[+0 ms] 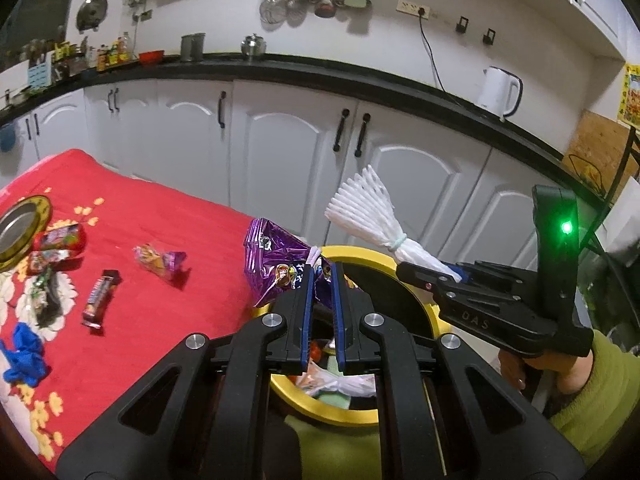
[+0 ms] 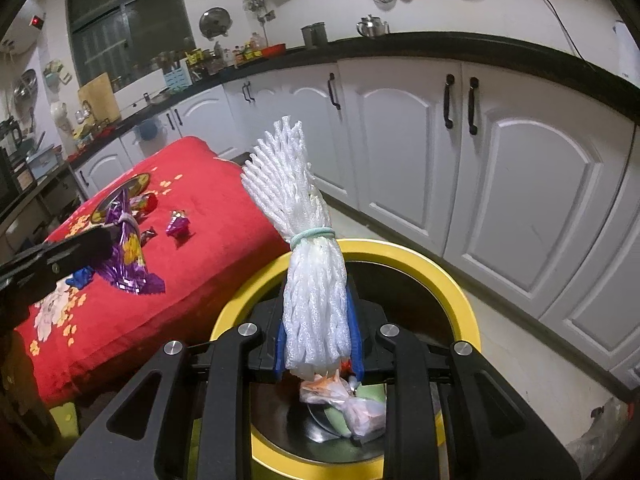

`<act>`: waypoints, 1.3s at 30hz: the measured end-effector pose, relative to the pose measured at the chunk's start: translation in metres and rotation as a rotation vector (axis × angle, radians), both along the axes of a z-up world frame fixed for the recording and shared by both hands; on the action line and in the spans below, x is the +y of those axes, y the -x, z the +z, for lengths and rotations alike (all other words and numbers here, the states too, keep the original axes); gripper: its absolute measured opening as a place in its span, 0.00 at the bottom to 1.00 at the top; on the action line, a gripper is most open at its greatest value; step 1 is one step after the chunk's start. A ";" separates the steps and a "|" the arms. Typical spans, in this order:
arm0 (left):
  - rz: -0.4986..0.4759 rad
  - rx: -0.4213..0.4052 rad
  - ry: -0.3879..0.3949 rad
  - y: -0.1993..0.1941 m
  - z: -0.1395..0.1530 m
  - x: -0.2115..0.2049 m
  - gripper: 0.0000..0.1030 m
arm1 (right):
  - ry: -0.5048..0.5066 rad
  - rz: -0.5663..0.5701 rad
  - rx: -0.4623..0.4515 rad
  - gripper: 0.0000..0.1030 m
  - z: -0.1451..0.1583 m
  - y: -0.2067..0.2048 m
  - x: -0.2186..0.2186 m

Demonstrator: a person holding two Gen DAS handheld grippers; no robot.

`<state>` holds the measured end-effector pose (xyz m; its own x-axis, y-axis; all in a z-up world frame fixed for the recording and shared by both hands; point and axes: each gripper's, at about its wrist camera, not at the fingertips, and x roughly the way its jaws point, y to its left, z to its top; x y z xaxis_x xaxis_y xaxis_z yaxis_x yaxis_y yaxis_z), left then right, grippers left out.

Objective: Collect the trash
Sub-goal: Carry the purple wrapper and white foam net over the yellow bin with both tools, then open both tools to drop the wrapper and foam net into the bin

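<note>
My left gripper (image 1: 322,270) is shut on a crumpled purple snack bag (image 1: 272,264), held over the near rim of the yellow-rimmed trash bin (image 1: 360,254). My right gripper (image 2: 318,320) is shut on a white foam net bundle (image 2: 296,208) tied with a pale green band, standing upright above the trash bin (image 2: 460,292). In the left wrist view the foam net bundle (image 1: 368,210) and the right gripper (image 1: 452,276) hang over the bin's far right rim. The purple bag (image 2: 128,256) and the left gripper's dark body show at the left of the right wrist view. Crumpled plastic wrappers (image 2: 344,400) lie inside the bin.
On the red flowered cloth (image 1: 160,216) lie a chocolate bar wrapper (image 1: 100,298), a colourful candy packet (image 1: 160,260), red snack packets (image 1: 60,240), a blue scrap (image 1: 24,354) and a round gold-rimmed tin lid (image 1: 24,228). White kitchen cabinets (image 1: 280,148) stand behind. A green sleeve (image 1: 600,392) shows at right.
</note>
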<state>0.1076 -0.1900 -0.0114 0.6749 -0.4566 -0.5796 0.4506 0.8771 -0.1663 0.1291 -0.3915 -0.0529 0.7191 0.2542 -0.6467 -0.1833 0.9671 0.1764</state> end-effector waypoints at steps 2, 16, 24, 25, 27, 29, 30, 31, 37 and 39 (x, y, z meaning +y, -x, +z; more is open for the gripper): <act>-0.010 0.008 -0.001 -0.001 -0.003 -0.004 0.05 | -0.001 -0.009 0.006 0.22 -0.001 0.000 -0.003; -0.057 0.080 0.010 -0.017 -0.021 -0.019 0.05 | -0.023 -0.051 0.042 0.24 -0.012 -0.004 -0.021; -0.067 0.113 0.014 -0.025 -0.029 -0.023 0.05 | -0.037 -0.071 0.055 0.27 -0.015 -0.004 -0.028; -0.067 0.114 0.014 -0.026 -0.030 -0.023 0.05 | -0.040 -0.072 0.057 0.29 -0.015 -0.005 -0.029; -0.067 0.119 0.017 -0.028 -0.031 -0.023 0.06 | -0.044 -0.076 0.060 0.35 -0.015 -0.006 -0.031; -0.061 0.121 0.018 -0.029 -0.033 -0.022 0.07 | -0.052 -0.085 0.062 0.40 -0.016 -0.007 -0.034; -0.058 0.121 0.017 -0.029 -0.033 -0.022 0.12 | -0.054 -0.090 0.062 0.41 -0.016 -0.007 -0.035; -0.053 0.122 0.016 -0.030 -0.033 -0.022 0.19 | -0.056 -0.097 0.062 0.43 -0.016 -0.007 -0.037; -0.017 0.115 0.035 -0.027 -0.031 -0.014 0.56 | -0.064 -0.114 0.056 0.49 -0.015 -0.008 -0.041; -0.006 0.115 0.046 -0.027 -0.029 -0.011 0.65 | -0.066 -0.117 0.050 0.51 -0.014 -0.006 -0.040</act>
